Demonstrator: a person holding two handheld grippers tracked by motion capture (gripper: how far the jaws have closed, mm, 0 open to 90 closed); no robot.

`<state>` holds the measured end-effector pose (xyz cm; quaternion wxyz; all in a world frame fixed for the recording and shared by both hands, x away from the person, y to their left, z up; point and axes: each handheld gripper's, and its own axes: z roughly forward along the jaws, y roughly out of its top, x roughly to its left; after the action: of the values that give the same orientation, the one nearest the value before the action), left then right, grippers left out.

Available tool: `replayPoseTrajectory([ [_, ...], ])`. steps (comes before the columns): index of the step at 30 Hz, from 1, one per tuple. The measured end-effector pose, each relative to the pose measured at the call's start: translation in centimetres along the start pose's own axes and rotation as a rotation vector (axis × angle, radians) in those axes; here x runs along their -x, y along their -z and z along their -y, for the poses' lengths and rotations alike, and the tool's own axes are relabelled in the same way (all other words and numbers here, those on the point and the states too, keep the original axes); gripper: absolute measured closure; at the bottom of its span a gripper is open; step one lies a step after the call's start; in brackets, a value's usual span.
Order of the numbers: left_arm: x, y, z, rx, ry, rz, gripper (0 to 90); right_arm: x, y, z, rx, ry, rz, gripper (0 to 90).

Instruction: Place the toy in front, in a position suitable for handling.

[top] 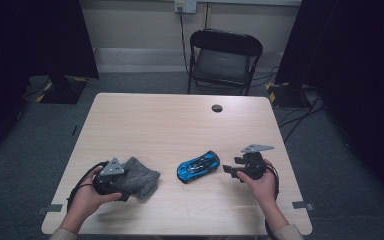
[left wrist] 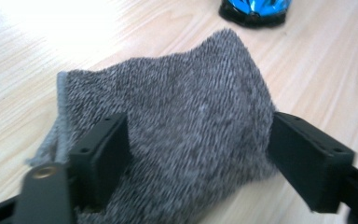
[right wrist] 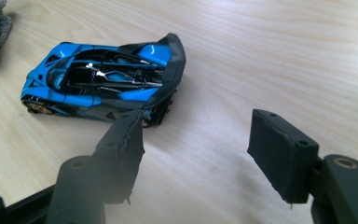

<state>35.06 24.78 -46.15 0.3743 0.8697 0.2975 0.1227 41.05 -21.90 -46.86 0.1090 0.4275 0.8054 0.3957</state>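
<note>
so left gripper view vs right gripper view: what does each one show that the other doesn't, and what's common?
Left gripper view alone: the left gripper with its jaws standing wide either side of the grey knitted cloth, plus the cloth's loose edge thread.

Right gripper view alone: the right gripper, jaws open over bare wood, nothing between them, and the whole blue toy car lying just beyond its fingertips.

Shared: the light wooden table, the car (in the left gripper view cut off at the top edge), and the cloth (in the right gripper view just a corner at top left).
</note>
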Motion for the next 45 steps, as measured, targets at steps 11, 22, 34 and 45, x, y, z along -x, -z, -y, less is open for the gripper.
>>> replayPoseTrajectory([
  [11,0.6,-4.0,-0.1,-0.003,0.002,0.069,13.2,-0.2,-0.7,1.0,-0.021,0.031,-0.019,30.8],
  [22,0.7,-4.3,1.1,0.064,0.015,0.062,14.9,-0.3,-0.9,2.6,-0.038,0.059,-0.01,27.1],
  [34,1.9,-4.1,0.5,0.042,0.078,0.029,48.6,-1.0,-0.9,3.2,-0.026,0.116,0.018,24.7],
  [45,2.3,-3.8,-1.4,0.001,0.145,0.016,68.0,-1.4,-1.2,3.3,-0.01,0.127,0.031,21.4],
])
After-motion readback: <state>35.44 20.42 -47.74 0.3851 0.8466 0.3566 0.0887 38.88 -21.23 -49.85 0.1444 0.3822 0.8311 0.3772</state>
